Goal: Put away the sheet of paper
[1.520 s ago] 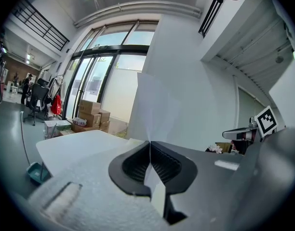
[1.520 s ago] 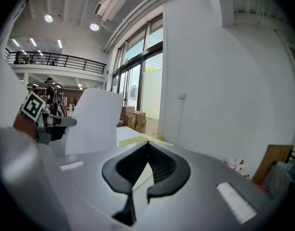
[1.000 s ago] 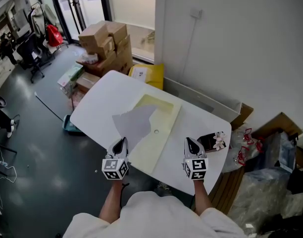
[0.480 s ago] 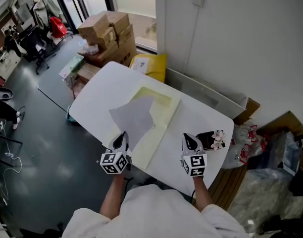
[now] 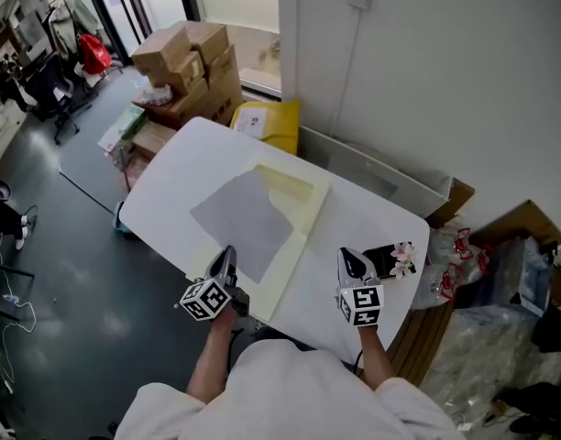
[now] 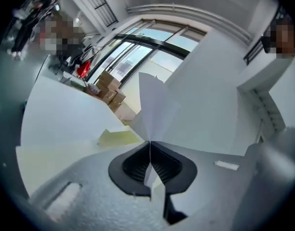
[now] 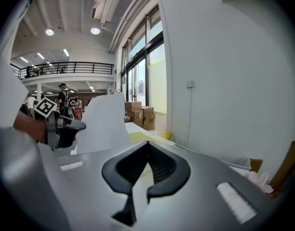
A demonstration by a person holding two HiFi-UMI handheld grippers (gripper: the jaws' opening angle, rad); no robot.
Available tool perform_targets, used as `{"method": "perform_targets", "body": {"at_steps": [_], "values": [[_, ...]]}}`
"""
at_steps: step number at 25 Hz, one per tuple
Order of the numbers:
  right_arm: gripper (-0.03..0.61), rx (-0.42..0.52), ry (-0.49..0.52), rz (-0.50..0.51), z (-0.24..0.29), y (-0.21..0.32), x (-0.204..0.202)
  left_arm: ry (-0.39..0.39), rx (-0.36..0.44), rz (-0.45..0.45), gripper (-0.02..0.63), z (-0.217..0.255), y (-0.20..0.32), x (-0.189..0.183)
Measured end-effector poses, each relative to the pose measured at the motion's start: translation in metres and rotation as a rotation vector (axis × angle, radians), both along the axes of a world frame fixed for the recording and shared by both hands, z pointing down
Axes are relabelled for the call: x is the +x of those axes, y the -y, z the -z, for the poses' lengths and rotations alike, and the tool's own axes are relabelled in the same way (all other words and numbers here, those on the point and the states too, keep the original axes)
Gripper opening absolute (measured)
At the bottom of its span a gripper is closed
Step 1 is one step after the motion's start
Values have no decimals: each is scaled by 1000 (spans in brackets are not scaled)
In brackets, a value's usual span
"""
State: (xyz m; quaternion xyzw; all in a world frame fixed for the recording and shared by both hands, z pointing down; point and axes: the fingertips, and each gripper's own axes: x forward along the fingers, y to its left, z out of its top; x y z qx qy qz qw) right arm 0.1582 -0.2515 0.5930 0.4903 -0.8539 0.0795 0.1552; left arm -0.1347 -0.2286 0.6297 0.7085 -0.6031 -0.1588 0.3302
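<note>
White table (image 5: 166,186) takes up mid-frame. A wall runs past it at 1 o'clock and cardboard boxes (image 5: 184,58) are stacked on the floor at 11 o'clock. On the table a pale yellow folder (image 5: 299,195) lies flat, long side running from 6 to 12 o'clock.

My left gripper (image 5: 227,253) has its jaws clamped on the sheet of paper (image 5: 244,220), which is pinched at its near edge. The left gripper view shows the sheet edge-on between the pads and fanning upward. It is lifted off the table and slants away from me over the folder's left half, toward 12 o'clock. I judge the near-edge grip is deliberate: it leaves the far edge free to lead into the folder, and the lift keeps it from dragging on the cover.

My right gripper (image 5: 346,255) sits low at the folder's 4 o'clock, apart from the sheet, with its jaws together and nothing between them. It looks parked there to pin or pry the folder once the sheet needs a way in.

A small dark item with a pale flower (image 5: 390,258) lies just beside the right gripper at its 1 o'clock, clear of the folder.

Task is early: sheet in hand, not yet inside. I cannot tell which side of the folder opens. Risk as I judge it: a thin sheet held at one point can buckle or catch on the folder edge, so the folder needs holding down.
</note>
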Motion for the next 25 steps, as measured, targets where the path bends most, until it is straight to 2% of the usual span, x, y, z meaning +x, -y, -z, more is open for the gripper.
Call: {"method": "perform_targets", "body": {"at_steps": [6, 11, 15, 19, 25], "values": [[0, -14, -29, -20, -2, 5, -11, -383, -44, 91, 2, -40, 6, -18], [0, -18, -46, -31, -5, 14, -12, -621, -80, 152, 2, -72, 5, -22], [0, -35, -50, -31, -12, 13, -16, -697, -129, 176, 2, -96, -8, -19], [0, -48, -53, -25, -18, 11, -20, -728, -179, 168, 3, -113, -23, -10], [0, -62, -59, -17, -25, 2, -21, -809, -228, 201, 3, -135, -46, 0]]}}
